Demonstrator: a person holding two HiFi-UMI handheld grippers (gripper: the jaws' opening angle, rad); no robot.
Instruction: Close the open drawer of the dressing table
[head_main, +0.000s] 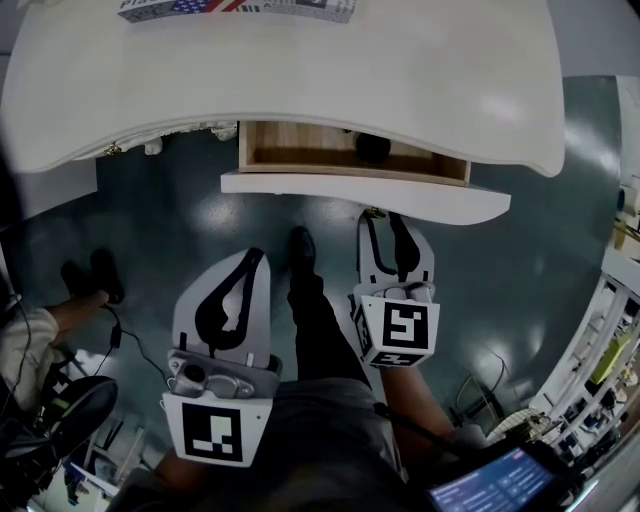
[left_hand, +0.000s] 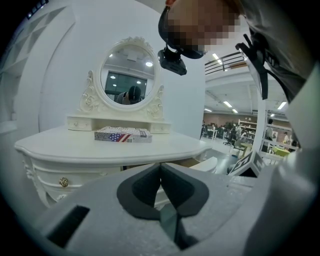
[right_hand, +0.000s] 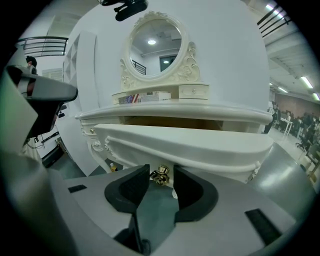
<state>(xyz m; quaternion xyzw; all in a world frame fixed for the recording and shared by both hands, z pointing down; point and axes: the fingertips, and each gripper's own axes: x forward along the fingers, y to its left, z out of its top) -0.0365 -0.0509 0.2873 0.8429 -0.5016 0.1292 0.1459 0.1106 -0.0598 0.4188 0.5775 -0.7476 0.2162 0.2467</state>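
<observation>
The white dressing table (head_main: 300, 90) has its middle drawer (head_main: 365, 193) pulled out, showing a wooden inside with a dark round object (head_main: 373, 148) in it. A gold knob (right_hand: 161, 175) sits under the drawer's white front (right_hand: 190, 145). My right gripper (right_hand: 161, 174) is open, its black pads on either side of the knob with small gaps. In the head view the right gripper (head_main: 384, 220) reaches up to the drawer front. My left gripper (head_main: 252, 260) hangs back lower left, shut and empty. In its own view the left gripper (left_hand: 160, 167) points at the table edge.
A flag-patterned box (left_hand: 123, 134) lies on the tabletop below the oval mirror (left_hand: 127, 72). The person's leg and shoe (head_main: 300, 250) stand between the grippers. Another person's feet (head_main: 90, 275) are at the left. Shelving (head_main: 600, 370) lines the right side.
</observation>
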